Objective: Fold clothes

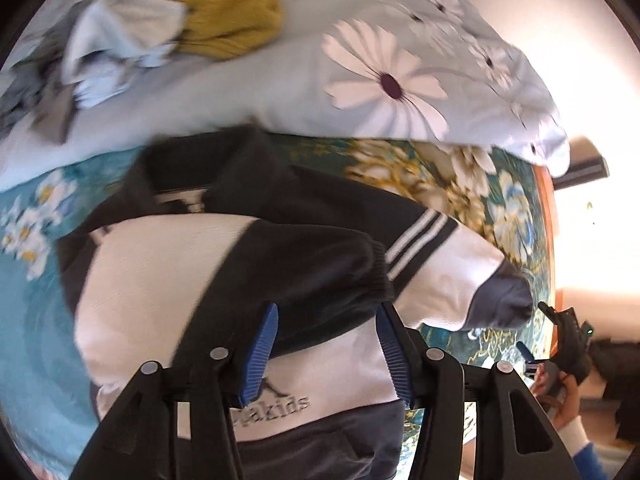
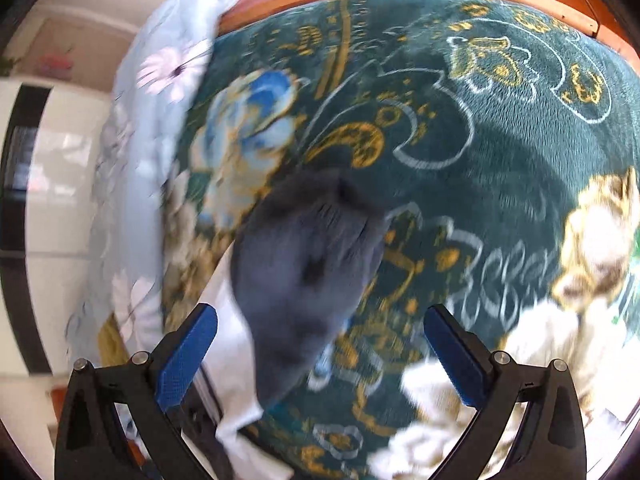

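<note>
Left gripper (image 1: pixel 328 340) spread over jacket (image 1: pixel 224 280) sleeve — right gripper (image 2: pixel 320 344) spread above blanket (image 2: pixel 500 168).

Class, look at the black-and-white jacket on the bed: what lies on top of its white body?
A black sleeve is folded across the jacket body, between the left claw fingers. It partly covers the printed logo. The rest of the print is hidden.

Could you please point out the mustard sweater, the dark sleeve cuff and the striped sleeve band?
mustard sweater (image 1: pixel 228 12), left wrist view, ribbed middle.
dark sleeve cuff (image 2: pixel 308 248), right wrist view, cuff centre.
striped sleeve band (image 1: pixel 420 244), left wrist view, white stripes.
</note>
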A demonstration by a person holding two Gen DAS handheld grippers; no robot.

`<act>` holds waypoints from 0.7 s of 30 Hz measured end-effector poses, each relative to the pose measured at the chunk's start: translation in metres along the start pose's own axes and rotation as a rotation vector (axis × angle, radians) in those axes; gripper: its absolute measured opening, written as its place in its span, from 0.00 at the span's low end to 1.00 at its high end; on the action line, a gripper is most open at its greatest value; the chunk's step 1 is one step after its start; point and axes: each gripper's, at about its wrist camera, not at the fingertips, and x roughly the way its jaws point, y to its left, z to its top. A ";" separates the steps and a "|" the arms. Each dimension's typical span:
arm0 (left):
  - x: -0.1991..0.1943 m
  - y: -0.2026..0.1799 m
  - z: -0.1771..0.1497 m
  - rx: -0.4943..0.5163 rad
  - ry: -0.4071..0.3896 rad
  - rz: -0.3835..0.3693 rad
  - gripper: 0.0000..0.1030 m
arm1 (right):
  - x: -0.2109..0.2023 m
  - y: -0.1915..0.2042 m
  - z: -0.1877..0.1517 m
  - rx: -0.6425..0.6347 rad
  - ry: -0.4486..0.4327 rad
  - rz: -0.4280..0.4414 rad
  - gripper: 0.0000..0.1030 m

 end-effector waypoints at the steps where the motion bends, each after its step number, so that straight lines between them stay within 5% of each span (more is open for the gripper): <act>1: -0.004 0.006 -0.002 -0.020 -0.006 0.002 0.54 | 0.006 -0.003 0.006 0.023 0.003 0.003 1.00; 6: -0.020 0.040 -0.012 -0.130 -0.032 0.010 0.54 | 0.023 -0.006 0.021 0.096 0.002 0.032 0.98; 11: -0.031 0.061 -0.016 -0.194 -0.042 0.010 0.54 | 0.018 0.019 0.020 0.063 -0.009 0.038 0.59; 15: -0.037 0.068 -0.015 -0.206 -0.053 -0.007 0.54 | 0.014 0.039 0.019 0.037 -0.018 0.043 0.41; 17: -0.041 0.071 -0.016 -0.209 -0.058 -0.021 0.54 | 0.012 0.049 0.019 0.024 -0.022 0.046 0.24; 21: -0.048 0.078 -0.018 -0.218 -0.068 -0.050 0.54 | 0.004 0.082 0.014 -0.057 -0.037 0.053 0.17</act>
